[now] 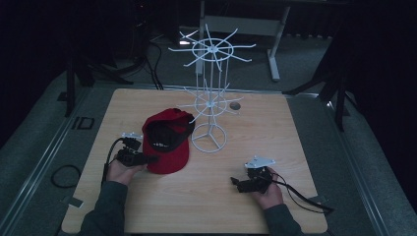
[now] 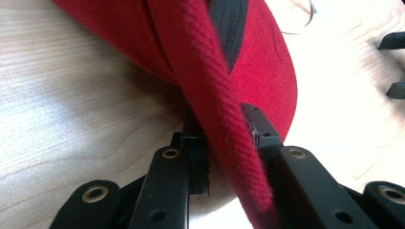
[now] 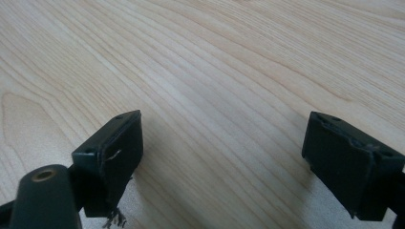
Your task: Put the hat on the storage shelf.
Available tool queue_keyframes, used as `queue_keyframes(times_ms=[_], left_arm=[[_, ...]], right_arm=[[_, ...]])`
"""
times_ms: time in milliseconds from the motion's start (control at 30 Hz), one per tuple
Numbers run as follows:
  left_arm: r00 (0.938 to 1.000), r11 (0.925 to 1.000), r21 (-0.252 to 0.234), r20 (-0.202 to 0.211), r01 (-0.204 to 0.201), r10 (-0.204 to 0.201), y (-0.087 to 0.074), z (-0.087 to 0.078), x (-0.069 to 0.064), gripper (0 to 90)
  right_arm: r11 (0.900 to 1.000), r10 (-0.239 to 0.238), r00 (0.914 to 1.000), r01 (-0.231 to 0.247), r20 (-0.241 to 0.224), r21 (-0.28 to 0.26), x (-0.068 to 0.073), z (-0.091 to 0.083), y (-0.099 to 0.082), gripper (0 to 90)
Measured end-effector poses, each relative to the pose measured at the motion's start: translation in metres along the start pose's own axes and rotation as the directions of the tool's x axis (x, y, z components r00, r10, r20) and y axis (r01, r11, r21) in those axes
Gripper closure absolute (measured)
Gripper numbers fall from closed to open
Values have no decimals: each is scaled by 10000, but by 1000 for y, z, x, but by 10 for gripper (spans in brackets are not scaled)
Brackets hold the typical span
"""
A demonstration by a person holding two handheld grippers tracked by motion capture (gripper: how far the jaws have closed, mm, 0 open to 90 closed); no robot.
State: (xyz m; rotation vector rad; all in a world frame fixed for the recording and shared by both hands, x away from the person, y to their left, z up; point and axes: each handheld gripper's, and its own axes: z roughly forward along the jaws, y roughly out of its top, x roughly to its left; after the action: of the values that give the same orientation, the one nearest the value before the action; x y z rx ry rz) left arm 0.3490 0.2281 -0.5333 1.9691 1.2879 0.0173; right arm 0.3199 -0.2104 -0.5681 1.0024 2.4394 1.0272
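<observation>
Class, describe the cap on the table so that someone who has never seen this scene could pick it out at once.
Start at the wooden table and find the white wire stand near its middle. Just left of the stand's round base lies the cap, its edge between the jaws of the left gripper. It is the one red, soft thing there, with a dark lining.

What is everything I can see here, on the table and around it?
Cap: one, red with a dark inside, left of the table's middle, its band between the left tool's jaws.
Wire stand: one, white, two tiers of spokes, upright behind the cap.
Small round thing: one, dark, far side of the table; too small to identify.
Table: one, light wood.
Desk frame: one, pale, on the floor behind.
Cable loop: one, black, on the floor at left.
Left tool: one, black, around the cap's band.
Right tool: one, black, jaws apart over bare wood.
Hands: two, holding the tools.
</observation>
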Motion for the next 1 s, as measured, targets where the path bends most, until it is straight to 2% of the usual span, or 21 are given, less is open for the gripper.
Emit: queue_keyframes(times_ms=[100,200,300,433,600,700,833,1000], left_arm=[[10000,9996,-276,-72,-1,-1,-2,-3,-2,771],[10000,9981,-623,38,-6,9,-4,-8,-3,810],[9996,9952,-938,-105,-283,274,-4,-14,-9,849],[9976,9917,-1132,-370,-617,579,-4,-18,-14,858],[9973,9869,-1504,-520,-586,513,-7,-21,-12,859],[9983,9841,-1702,-373,-514,457,-8,-23,-11,860],[9967,9807,-1828,-554,-692,600,-8,-27,-13,859],[9969,9716,-2316,-721,-485,326,-6,-34,-11,859]], right_arm=[[10000,7,10000,-7,-2,-3,0,0,0,136],[10000,-5,10000,5,0,0,0,0,0,136],[10000,8,10000,-8,-3,0,0,0,0,136],[10000,3,10000,-3,-3,2,0,0,0,137],[10000,1,10000,-1,-1,1,0,0,0,136],[10000,6,10000,-6,-1,-1,0,0,0,136],[10000,-1,10000,1,-1,1,0,0,0,136],[10000,-1,10000,1,0,1,0,0,0,136]])
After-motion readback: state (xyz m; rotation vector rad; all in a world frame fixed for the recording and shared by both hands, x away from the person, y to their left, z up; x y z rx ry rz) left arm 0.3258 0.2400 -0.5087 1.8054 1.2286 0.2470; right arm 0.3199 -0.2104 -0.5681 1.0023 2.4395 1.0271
